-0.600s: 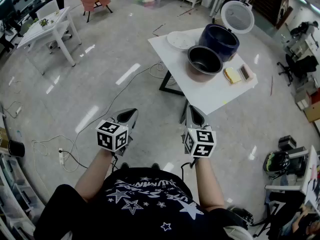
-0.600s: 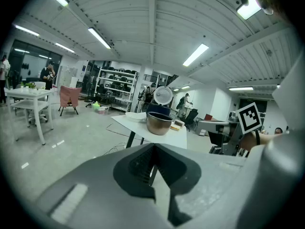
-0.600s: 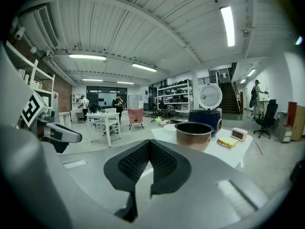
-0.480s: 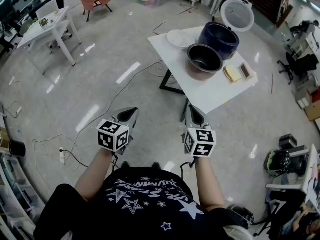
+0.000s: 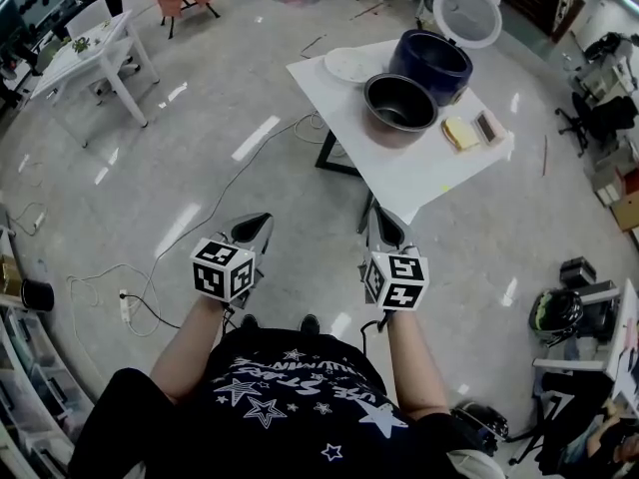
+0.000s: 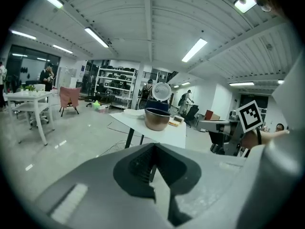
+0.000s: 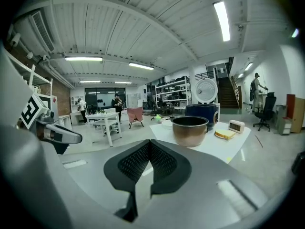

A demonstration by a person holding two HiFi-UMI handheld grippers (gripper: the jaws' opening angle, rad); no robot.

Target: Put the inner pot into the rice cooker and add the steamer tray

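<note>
The left gripper (image 5: 258, 226) and the right gripper (image 5: 382, 223) are held well short of the table (image 5: 419, 183) — each with its jaws pressed together on nothing. On that table the pot (image 5: 399, 103) is set beside the open rice cooker (image 5: 431, 63), with a white tray (image 5: 352, 65) near them.

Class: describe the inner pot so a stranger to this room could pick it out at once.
Find the white table bearing the dark blue rice cooker. Right beside that cooker stands the inner pot. It alone is a round metal bowl, coppery outside, dark inside.
</note>
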